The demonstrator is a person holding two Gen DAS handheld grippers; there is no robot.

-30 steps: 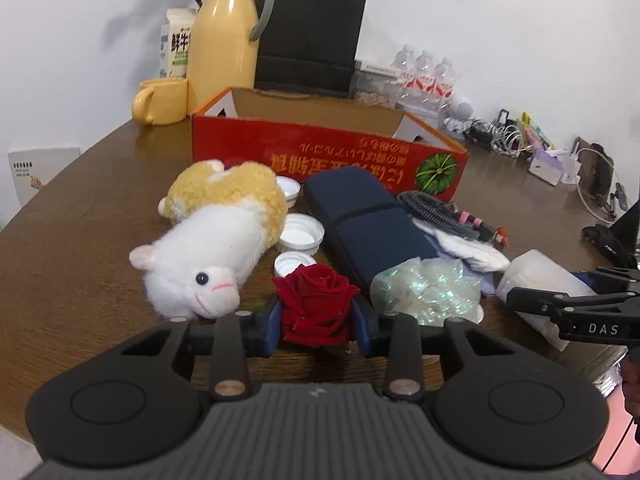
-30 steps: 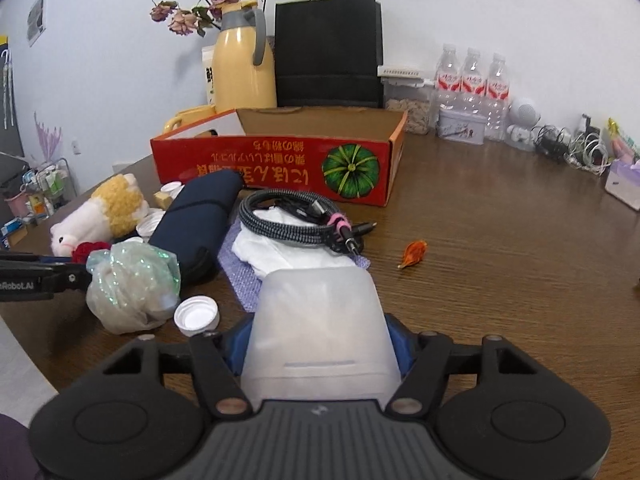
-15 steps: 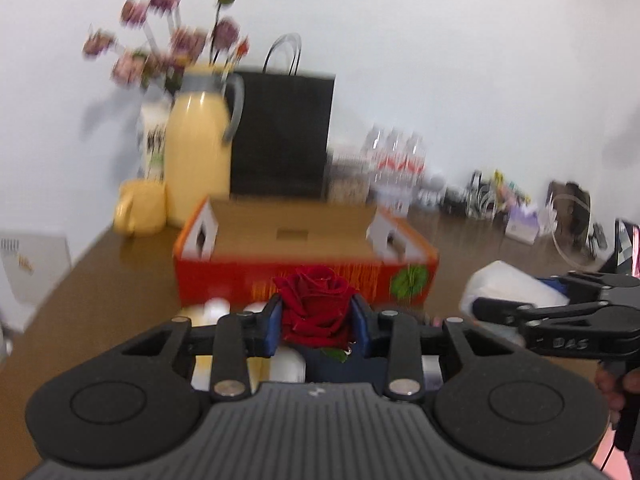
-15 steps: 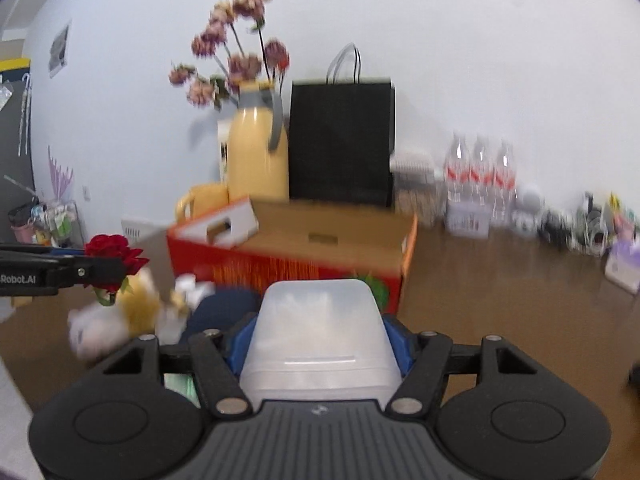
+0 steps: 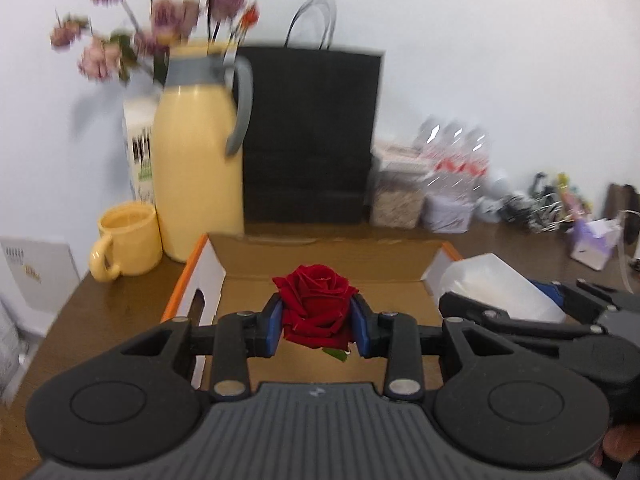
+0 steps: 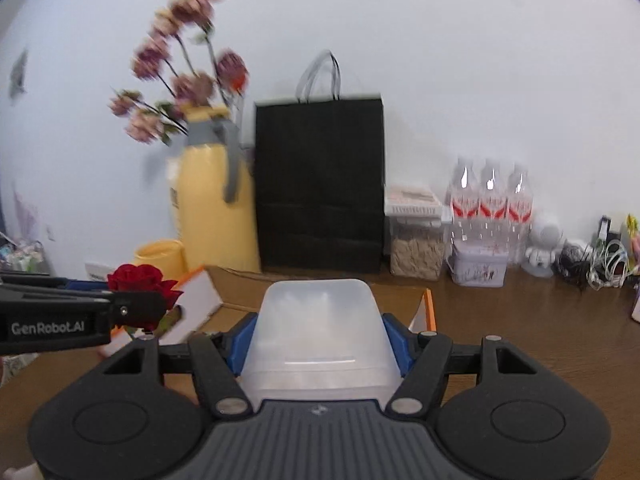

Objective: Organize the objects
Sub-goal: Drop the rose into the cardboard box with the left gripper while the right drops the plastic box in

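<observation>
My left gripper [image 5: 316, 326] is shut on a red rose [image 5: 314, 304] and holds it above the open cardboard box [image 5: 240, 276]. My right gripper [image 6: 320, 344] is shut on a translucent white plastic container [image 6: 320, 332], also over the box [image 6: 428, 308]. In the left wrist view the container [image 5: 496, 284] and the right gripper sit at the right. In the right wrist view the rose [image 6: 140, 280] and the left gripper show at the left.
Behind the box stand a yellow jug with dried flowers [image 5: 196, 176], a yellow mug [image 5: 128, 242], a black paper bag [image 5: 312, 136], a jar [image 6: 416, 248] and water bottles [image 6: 492, 200]. Cables and small items [image 6: 600, 264] lie at the back right of the wooden table [image 6: 520, 320].
Both grippers have lifted off the table and moved forward over the box, each holding its object. The plush toy, pouch and caps have dropped out of view.
</observation>
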